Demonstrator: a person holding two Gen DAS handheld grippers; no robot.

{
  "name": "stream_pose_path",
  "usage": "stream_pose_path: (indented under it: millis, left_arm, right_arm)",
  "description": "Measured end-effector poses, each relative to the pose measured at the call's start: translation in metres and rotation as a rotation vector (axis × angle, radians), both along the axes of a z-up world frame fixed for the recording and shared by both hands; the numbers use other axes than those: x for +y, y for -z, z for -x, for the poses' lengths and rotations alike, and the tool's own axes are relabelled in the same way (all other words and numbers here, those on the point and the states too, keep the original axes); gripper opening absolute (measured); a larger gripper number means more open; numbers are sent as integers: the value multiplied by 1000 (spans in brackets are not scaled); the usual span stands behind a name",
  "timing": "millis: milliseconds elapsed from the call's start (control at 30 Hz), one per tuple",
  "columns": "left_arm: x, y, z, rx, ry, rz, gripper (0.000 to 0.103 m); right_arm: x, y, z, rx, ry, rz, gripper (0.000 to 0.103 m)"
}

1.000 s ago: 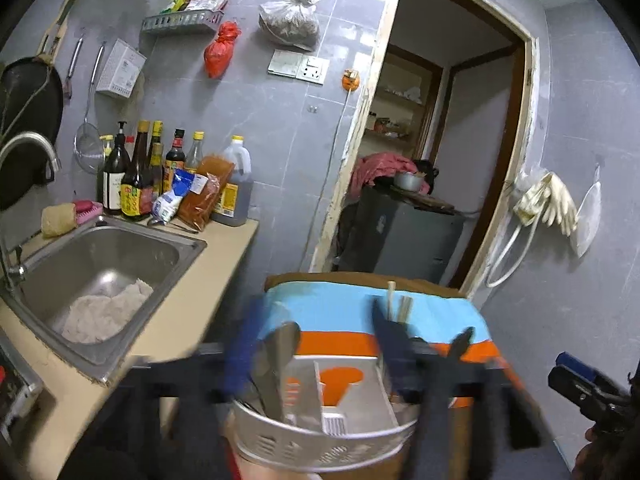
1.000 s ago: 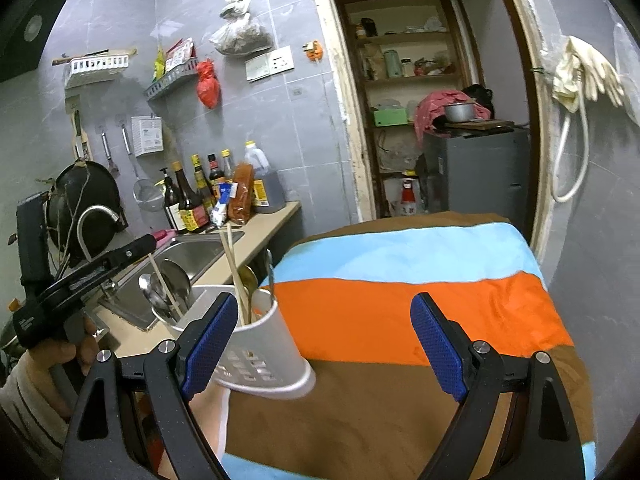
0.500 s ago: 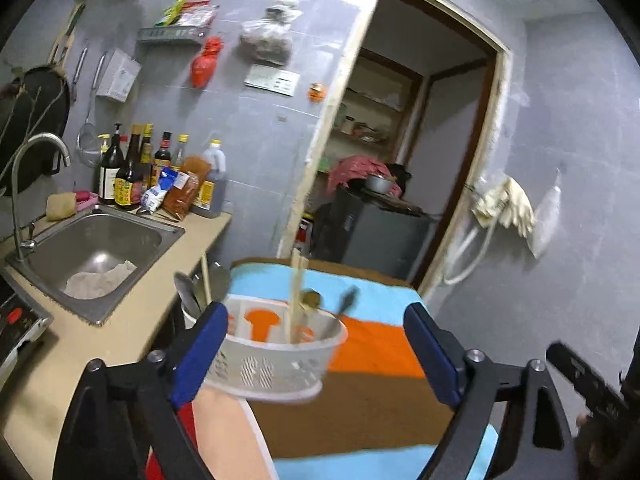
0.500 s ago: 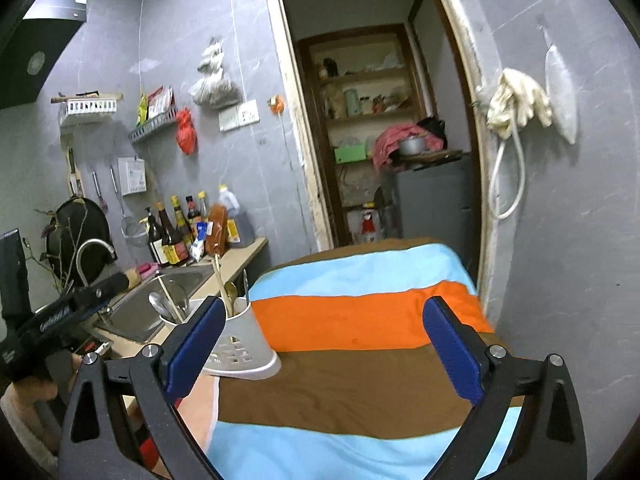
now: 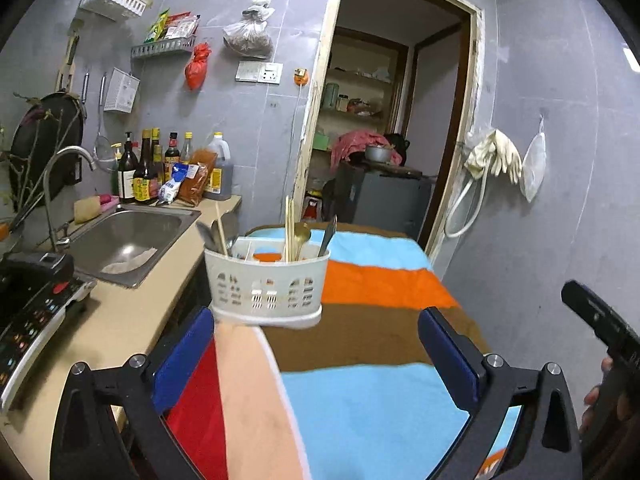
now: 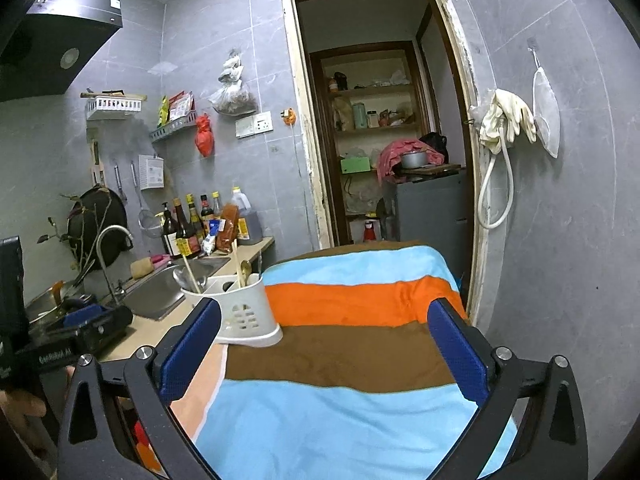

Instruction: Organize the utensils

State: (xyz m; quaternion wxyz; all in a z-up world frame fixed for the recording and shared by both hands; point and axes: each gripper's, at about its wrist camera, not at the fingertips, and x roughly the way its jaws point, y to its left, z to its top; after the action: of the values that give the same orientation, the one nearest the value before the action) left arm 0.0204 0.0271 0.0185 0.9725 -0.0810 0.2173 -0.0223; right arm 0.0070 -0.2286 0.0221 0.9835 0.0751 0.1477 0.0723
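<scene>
1. The white utensil holder (image 5: 267,285) stands upright on the striped cloth (image 5: 384,288), near its left edge beside the counter (image 5: 120,320).
2. The left gripper (image 5: 316,354) is opening, jaws wide, nothing between them; the holder sits ahead, apart.
3. The right gripper (image 6: 324,354) is likewise opening and empty, with the holder ahead to its left.
4. Chopsticks (image 5: 289,229) and spoons (image 5: 218,236) stand inside.

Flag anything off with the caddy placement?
The white utensil caddy stands at the left edge of the striped cloth, its base partly over a peach fold hanging off the side. It is upright, but the footing looks soft. Nothing spilled.
</scene>
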Motion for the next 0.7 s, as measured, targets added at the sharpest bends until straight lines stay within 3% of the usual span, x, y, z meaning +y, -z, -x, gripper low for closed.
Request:
stream_pose_path:
  millis: [333,700]
  left_arm:
    - [4,7,20,1,-34,18,102]
    - [4,6,15,-9,-44,24,102]
  right_arm:
    - [0,11,7,24,-14,0,101]
    - [2,13,3,43,-20,3,101]
